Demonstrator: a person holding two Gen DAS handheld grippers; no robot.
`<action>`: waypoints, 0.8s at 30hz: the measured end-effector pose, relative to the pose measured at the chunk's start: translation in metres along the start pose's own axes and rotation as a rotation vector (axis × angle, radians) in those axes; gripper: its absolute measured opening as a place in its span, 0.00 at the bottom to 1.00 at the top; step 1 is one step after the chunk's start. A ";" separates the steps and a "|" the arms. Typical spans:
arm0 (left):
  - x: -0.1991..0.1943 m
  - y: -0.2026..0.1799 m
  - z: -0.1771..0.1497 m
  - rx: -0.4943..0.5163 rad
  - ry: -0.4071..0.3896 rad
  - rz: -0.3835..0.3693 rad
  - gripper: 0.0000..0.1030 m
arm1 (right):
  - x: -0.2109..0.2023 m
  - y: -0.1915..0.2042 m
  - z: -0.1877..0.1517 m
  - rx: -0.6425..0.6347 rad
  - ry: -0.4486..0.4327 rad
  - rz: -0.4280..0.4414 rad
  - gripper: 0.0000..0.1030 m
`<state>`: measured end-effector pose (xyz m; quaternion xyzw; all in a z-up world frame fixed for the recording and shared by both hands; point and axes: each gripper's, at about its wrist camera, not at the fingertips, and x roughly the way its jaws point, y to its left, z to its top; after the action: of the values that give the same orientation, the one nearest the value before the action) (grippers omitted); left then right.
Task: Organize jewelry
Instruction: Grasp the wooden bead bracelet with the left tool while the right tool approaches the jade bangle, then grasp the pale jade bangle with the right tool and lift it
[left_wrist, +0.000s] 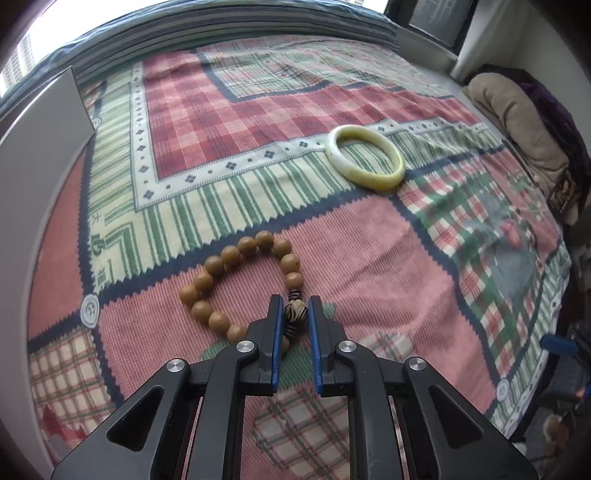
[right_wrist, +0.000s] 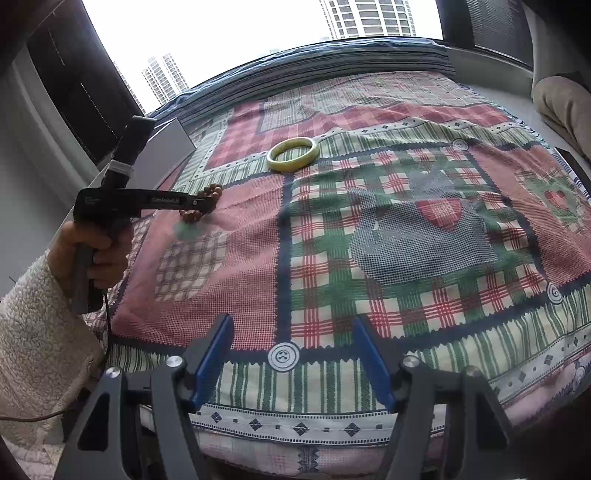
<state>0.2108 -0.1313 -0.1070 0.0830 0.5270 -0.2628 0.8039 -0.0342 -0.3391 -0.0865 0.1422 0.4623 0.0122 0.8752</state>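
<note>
two left gripper (left_wrist: 293, 308) fingers clamp the bead bracelet (left_wrist: 236, 284), hiding its nearest beads; right gripper (right_wrist: 291, 332) fingers apart

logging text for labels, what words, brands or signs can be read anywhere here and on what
Side of the left gripper: small white lettering, too blurred to read.
Patchwork bedspread, left border: dark printed characters, seemingly Chinese, too distorted to read with confidence.
Wooden bead bracelet: no text.
Jade bangle: no text.
Right gripper: no text visible.
</note>
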 end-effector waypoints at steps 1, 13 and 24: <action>-0.003 -0.001 -0.007 0.018 0.005 0.004 0.11 | 0.001 0.002 0.008 -0.023 0.023 0.023 0.66; -0.022 -0.001 -0.041 0.050 0.031 0.024 0.11 | 0.116 0.017 0.196 -0.221 0.224 0.094 0.64; -0.028 0.006 -0.052 0.004 0.032 -0.013 0.12 | 0.190 0.048 0.201 -0.397 0.304 -0.024 0.27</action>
<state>0.1640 -0.0956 -0.1055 0.0853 0.5399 -0.2679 0.7934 0.2427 -0.3114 -0.1200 -0.0417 0.5787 0.1135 0.8065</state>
